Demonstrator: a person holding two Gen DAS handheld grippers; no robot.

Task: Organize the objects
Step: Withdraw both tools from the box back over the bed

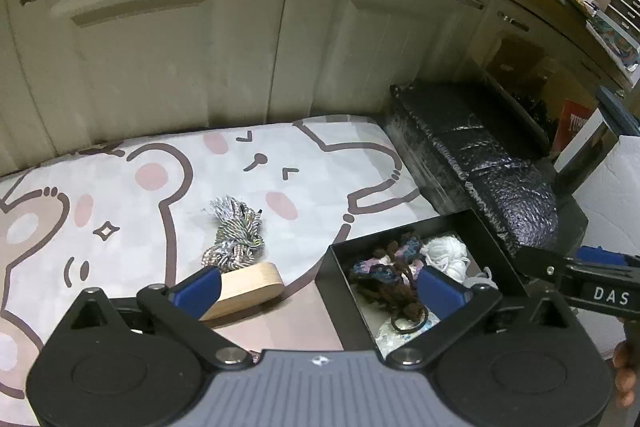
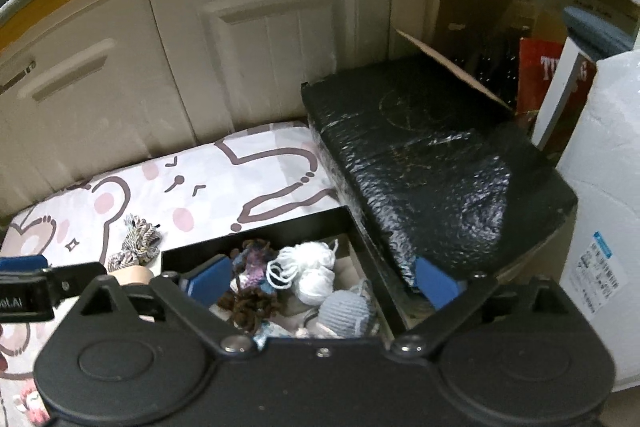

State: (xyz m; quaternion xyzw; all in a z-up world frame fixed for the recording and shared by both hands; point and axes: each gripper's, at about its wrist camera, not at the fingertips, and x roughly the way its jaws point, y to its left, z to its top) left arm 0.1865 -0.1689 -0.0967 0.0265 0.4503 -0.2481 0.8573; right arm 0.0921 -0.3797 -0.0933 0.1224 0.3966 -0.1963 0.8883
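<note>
Much is cut off or hard to read. In the left wrist view the near end of the pale wooden block [image 1: 248, 289] is hidden behind the left finger of the left gripper [image 1: 320, 291], and the near corner of the open black rectangular box [image 1: 404, 233] disappears under the gripper body. The right wrist view loses the box's near edge the same way, and only a sliver of the block shows beside that gripper's left finger. A hand [image 1: 625, 375] appears only as fingertips at the right edge of the left view.

The box holds a loose heap: a white yarn bundle [image 2: 310, 267], a dark brown yarn tangle [image 2: 252, 301], a purple-and-blue yarn clump [image 2: 250, 259], a grey knitted piece [image 2: 346, 309] and a dark hair tie [image 1: 410, 323] (what lies beneath is too muddled to name).

Legible writing is scant: "DAS" on the right gripper's side in the left view, letters ending "ol.AI" on the left gripper in the right view, and a red book or carton behind with letters starting "TU".

Both sets of jaws are spread wide, gripping nothing. The grey-and-white twisted cord bundle [image 1: 234, 233] lies on the bear-print cloth [image 1: 132, 211] just beyond the left gripper's left finger, touching the block's far side. The right gripper [image 2: 324, 283] hangs over the box, its right finger before a black crinkled wrapped slab [image 2: 424, 163].
</note>
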